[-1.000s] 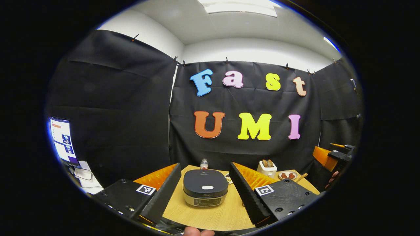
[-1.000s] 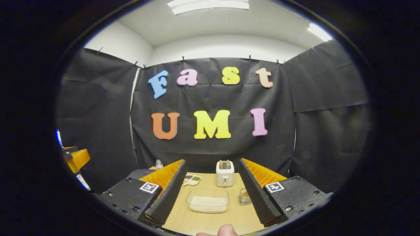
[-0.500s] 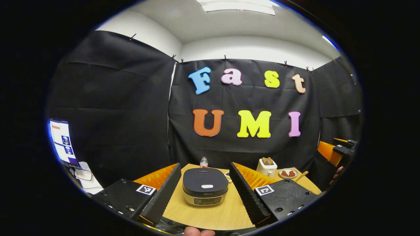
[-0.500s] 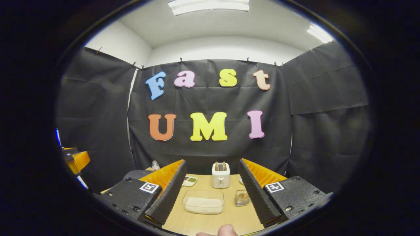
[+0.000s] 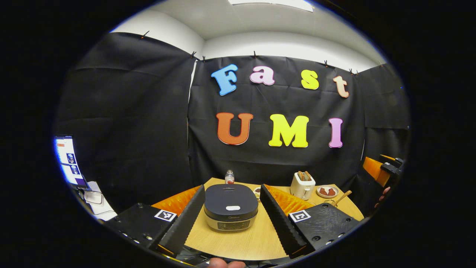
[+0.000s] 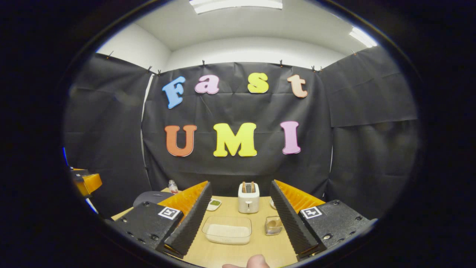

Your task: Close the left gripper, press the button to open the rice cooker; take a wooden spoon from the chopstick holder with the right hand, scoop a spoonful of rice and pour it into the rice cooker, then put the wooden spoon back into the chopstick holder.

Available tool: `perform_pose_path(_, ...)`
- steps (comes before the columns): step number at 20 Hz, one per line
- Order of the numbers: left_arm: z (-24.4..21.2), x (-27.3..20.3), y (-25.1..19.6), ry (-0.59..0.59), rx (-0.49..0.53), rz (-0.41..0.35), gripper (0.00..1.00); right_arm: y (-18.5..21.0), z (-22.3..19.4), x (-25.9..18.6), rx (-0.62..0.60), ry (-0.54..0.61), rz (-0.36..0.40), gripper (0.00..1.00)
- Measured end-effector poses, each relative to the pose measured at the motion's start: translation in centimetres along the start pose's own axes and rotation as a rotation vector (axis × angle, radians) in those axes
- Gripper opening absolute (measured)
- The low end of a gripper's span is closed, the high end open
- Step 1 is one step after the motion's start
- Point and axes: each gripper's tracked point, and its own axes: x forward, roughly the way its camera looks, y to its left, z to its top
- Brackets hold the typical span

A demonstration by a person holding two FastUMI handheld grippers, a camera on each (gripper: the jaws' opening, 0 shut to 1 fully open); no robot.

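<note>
Black and closed, the rice cooker [image 5: 231,206] sits on the wooden table [image 5: 256,242] between the spread fingers of the left gripper [image 5: 232,219], ahead of their tips and untouched. The right gripper [image 6: 234,223] also stands wide apart, framing a clear container of rice [image 6: 227,230] in front of a toaster [image 6: 248,198].

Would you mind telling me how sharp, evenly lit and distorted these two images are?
Left gripper view: rice cooker sharp with faint sheen on its lid; fisheye bends the table edge. Right gripper view: ceiling light blown out; rice container clear; left gripper at the rim is stretched and dim.
</note>
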Motion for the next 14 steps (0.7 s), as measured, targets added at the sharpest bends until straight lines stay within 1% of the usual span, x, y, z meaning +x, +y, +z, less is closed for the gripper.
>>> perform_pose_path(3, -1.2, 2.6, 0.0, 0.069, -0.001, 0.012, 0.95, -1.4, -0.1, 2.1, 0.006, -0.001, -0.008, 1.00)
perform_pose_path(4, -1.8, 3.6, -0.2, 0.103, 0.001, 0.006, 0.95, -2.0, -0.2, 2.8, 0.008, 0.002, -0.013, 1.00)
perform_pose_path(5, -2.6, 4.7, -0.4, 0.144, -0.004, 0.001, 0.95, -2.8, -0.5, 3.6, 0.012, 0.004, -0.017, 0.98)
perform_pose_path(6, -3.4, 5.7, -0.4, 0.189, -0.006, 0.001, 0.95, -3.5, -0.6, 4.3, 0.015, 0.007, -0.020, 1.00)
perform_pose_path(10, -5.6, 10.0, -0.4, 0.319, -0.010, 0.008, 0.95, -6.3, -2.0, 7.3, 0.027, 0.048, -0.044, 1.00)
perform_pose_path(12, -7.1, 12.0, -0.4, 0.374, -0.011, 0.006, 0.95, -8.3, -2.2, 8.4, 0.037, 0.059, -0.075, 1.00)
perform_pose_path(13, -7.9, 13.1, -0.2, 0.404, -0.011, 0.013, 0.90, -9.3, -2.6, 9.0, 0.042, 0.067, -0.091, 1.00)
perform_pose_path(14, -8.8, 14.0, 0.2, 0.433, -0.005, 0.018, 0.60, -10.1, -3.0, 9.4, 0.048, 0.074, -0.107, 1.00)
